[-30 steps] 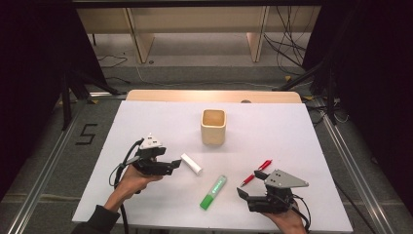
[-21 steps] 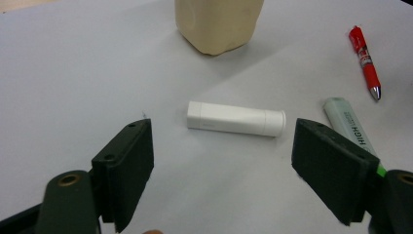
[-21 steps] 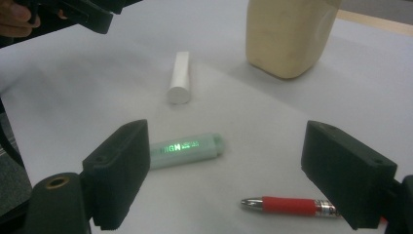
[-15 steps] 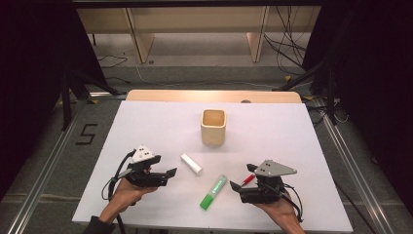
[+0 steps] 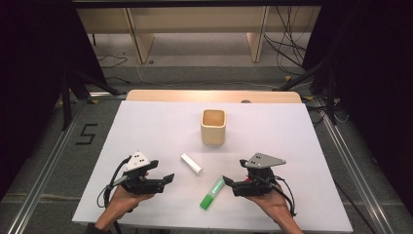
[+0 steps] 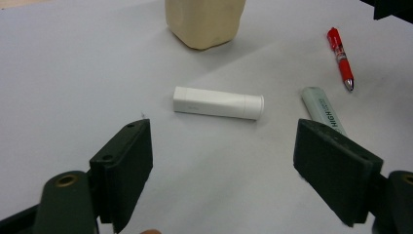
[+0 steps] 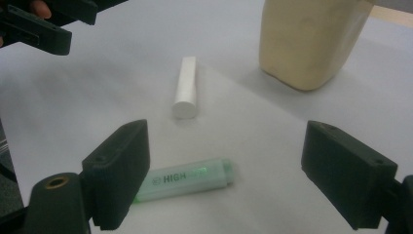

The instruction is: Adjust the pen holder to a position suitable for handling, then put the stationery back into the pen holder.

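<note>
White desk (image 5: 160, 126) under a dark room carries everything. At about eight o'clock, the left gripper (image 5: 163, 181) hovers low, its jaws spread wide and released, holding nothing; the short white plastic cylinder (image 6: 218, 103) lies on the desk just ahead of the gap, untouched. At twelve o'clock stands the square beige wooden cup (image 5: 213, 126). At about six o'clock lies the pale green highlighter marker (image 7: 187, 178), its end beside one jaw of the right gripper (image 5: 229, 183), which is also wide open and empty. A red pen (image 6: 340, 57) rests at two o'clock in the left gripper view.
</note>
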Demonstrator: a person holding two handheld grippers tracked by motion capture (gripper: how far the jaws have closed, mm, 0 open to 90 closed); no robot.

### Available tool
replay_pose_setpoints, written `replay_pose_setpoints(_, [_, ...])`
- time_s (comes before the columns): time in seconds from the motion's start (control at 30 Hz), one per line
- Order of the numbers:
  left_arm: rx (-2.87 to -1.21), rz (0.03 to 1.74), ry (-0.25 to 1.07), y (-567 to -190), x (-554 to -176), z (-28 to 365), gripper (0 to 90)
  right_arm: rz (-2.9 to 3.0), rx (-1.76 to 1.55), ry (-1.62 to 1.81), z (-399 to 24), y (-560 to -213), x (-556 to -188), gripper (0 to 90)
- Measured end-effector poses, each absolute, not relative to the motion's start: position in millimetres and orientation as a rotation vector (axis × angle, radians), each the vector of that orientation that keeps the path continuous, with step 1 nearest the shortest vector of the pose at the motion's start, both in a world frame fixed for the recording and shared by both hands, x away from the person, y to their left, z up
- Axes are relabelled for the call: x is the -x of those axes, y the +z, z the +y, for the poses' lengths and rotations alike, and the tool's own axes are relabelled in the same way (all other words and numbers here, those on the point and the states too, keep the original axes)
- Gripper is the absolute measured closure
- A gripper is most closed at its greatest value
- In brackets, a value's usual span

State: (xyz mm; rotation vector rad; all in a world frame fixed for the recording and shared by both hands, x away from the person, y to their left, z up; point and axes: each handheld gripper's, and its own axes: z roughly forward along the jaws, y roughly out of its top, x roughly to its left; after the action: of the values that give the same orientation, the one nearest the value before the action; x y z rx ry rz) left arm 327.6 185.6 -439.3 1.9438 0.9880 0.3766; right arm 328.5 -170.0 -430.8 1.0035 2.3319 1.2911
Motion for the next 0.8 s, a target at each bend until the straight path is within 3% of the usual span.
replay_pose_setpoints(0.8, [-1.943, 0.976, 0.380, -446, -317, 188, 20.7, 2.451, -1.023, 1.167, -139, -430, -362, 18.3])
